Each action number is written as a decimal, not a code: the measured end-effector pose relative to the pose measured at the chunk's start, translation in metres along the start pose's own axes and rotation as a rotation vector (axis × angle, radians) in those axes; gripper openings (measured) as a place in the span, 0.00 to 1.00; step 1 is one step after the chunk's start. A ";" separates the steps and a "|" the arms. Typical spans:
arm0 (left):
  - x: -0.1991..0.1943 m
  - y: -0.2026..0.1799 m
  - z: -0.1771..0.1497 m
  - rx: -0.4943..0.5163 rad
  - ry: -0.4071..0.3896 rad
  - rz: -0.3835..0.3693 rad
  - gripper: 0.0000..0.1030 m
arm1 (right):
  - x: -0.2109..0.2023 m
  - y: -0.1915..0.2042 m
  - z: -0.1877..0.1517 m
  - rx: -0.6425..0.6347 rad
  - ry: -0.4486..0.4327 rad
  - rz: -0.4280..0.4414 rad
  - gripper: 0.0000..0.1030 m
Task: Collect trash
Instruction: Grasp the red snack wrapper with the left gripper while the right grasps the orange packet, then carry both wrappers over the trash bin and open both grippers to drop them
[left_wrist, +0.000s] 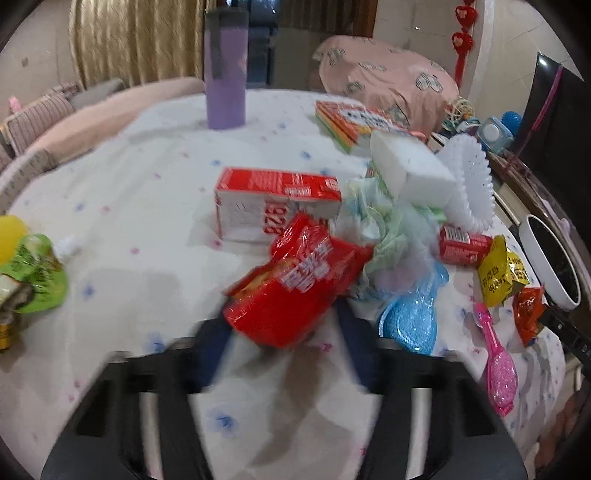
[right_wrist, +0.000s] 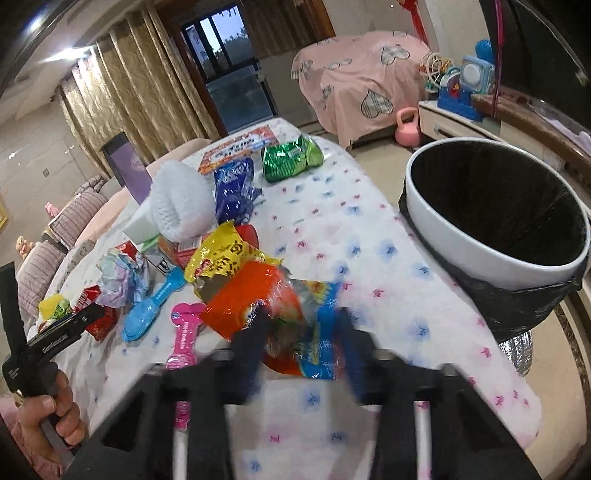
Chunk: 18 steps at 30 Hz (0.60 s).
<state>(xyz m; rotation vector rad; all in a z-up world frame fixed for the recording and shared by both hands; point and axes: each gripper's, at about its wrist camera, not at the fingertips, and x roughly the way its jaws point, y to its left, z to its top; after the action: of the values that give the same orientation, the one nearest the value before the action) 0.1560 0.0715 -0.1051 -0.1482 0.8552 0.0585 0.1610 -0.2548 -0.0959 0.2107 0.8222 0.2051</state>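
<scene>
Between the left gripper's (left_wrist: 284, 332) two dark fingers sits a red snack wrapper (left_wrist: 295, 284) on the flowered tablecloth (left_wrist: 147, 192), in front of a red-and-white carton (left_wrist: 277, 203); the pads look pressed into its near end, though blur makes the grasp uncertain. It should be light, crinkly and slippery, so a bunched fold holds best. Across the table, in the right wrist view, the right gripper (right_wrist: 301, 325) pinches an orange-and-blue wrapper (right_wrist: 273, 310), equally thin and soft, near the lined white bin (right_wrist: 491, 258) at the table's edge.
</scene>
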 end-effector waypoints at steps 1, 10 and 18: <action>-0.001 0.000 -0.001 -0.002 0.000 -0.012 0.35 | -0.001 0.000 0.000 -0.005 -0.005 0.000 0.13; -0.042 -0.007 -0.017 -0.018 -0.038 -0.085 0.29 | -0.022 0.010 0.003 -0.047 -0.055 0.039 0.03; -0.084 -0.062 -0.013 0.074 -0.112 -0.198 0.29 | -0.050 0.002 0.005 -0.038 -0.114 0.058 0.02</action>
<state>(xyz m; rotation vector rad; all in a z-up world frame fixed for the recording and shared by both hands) 0.0982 0.0085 -0.0428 -0.1582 0.7264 -0.1485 0.1315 -0.2663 -0.0570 0.2089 0.6989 0.2605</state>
